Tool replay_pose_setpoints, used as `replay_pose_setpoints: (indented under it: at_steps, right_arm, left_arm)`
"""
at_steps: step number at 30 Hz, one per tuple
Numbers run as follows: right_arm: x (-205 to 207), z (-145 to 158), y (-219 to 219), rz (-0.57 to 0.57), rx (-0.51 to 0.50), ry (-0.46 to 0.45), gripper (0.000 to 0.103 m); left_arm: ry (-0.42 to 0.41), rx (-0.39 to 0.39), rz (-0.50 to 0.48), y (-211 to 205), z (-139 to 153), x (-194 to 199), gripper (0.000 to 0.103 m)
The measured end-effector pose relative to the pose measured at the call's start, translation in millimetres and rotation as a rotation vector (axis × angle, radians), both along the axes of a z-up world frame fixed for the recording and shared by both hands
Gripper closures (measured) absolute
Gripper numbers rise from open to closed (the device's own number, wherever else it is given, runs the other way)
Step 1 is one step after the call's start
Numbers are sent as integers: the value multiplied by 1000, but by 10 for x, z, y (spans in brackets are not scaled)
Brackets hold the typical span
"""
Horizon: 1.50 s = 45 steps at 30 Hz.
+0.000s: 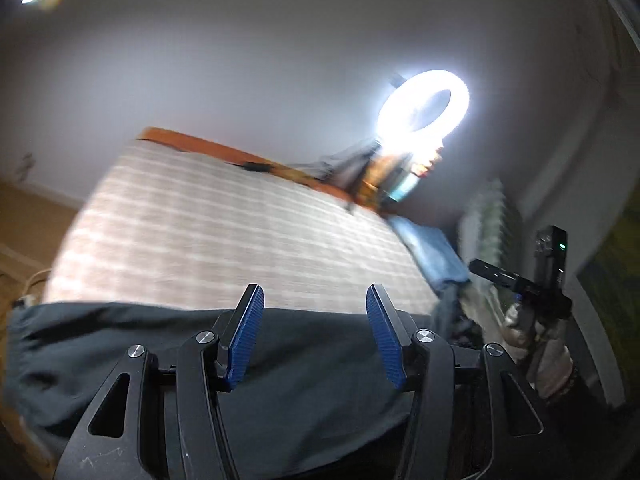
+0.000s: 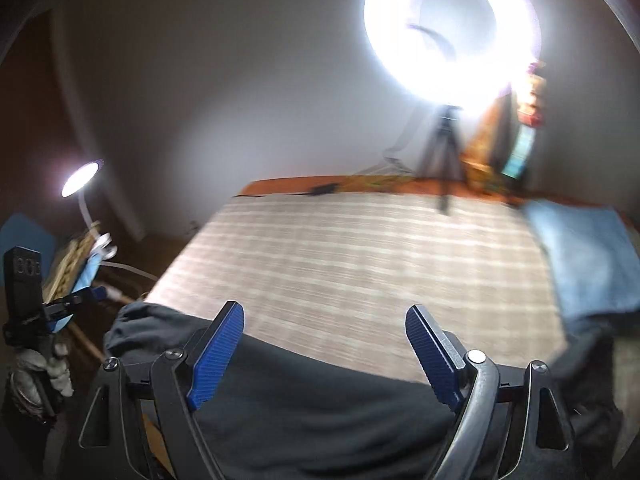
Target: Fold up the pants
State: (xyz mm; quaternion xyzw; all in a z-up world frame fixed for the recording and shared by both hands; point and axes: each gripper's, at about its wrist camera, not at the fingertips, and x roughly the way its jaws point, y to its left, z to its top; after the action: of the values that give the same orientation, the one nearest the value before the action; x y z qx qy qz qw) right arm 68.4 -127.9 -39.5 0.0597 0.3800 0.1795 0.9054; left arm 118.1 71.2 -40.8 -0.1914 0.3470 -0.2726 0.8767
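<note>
Dark, soft, creased pants (image 1: 132,344) on striped woven mat (image 1: 224,232). Left gripper (image 1: 316,336) and right gripper (image 2: 324,356), ribbed blue pads: both parted, empty, above cloth.

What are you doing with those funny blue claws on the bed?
A person is folding a pair of dark pants on a bed with a striped cover, using a hand-held claw in each hand. Right now both claws are open and hold nothing: the left claw and the right claw hover just above the pants, which lie along the near edge of the bed. A folded blue cloth sits at the side, and a bright ring light shines at the far end.
</note>
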Motion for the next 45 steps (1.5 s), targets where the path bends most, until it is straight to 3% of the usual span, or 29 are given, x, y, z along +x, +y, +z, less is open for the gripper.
replay_pose_setpoints:
  at_steps: [8,16,23,28,31,36,37,38,39,40,42,45]
  right_arm:
    - [-1,-89,-1219,-272,-39,90,18]
    - [265,-346,-2050,-459,-36,268,18]
    - [635,-821,-2350,-528,-21,457,18]
    - [863,-1136,-2450,-590,-101,532,18]
    - [907,-1270,-2522,-617,-104,562,28]
    - [859,-1353,-2578,-613,-70,579,63]
    - [844,-1334,-2588,-610,-67,575,66]
    - [825,-1318,-2598,-603,-56,567,76]
    - [803,-1295,-2608,-589,-30,558,90]
    - [785,-1262,-2614,-577,1,550,93]
    - [707,-1130,-2617,-562,25,509,100]
    - [555,-908,-2602,-532,56,448,102]
  left_arm:
    - [27,23,-291,-1039,21,238,51]
    - [103,85,-601,-2259,-268,160,51]
    - [181,151,-691,-2831,-659,117,51]
    - [164,287,-722,-2973,-835,47,51]
    - [157,334,-721,-3000,-903,42,51]
    - [140,364,-731,-3056,-966,31,53]
    - [128,370,-741,-3075,-976,20,55]
    - [111,378,-754,-3095,-986,7,69]
    - [93,396,-761,-3117,-1000,-4,89]
    - [80,410,-763,-3139,-1017,-12,94]
    - [72,395,-754,-3101,-1002,19,97]
    - [56,364,-725,-3021,-920,58,97]
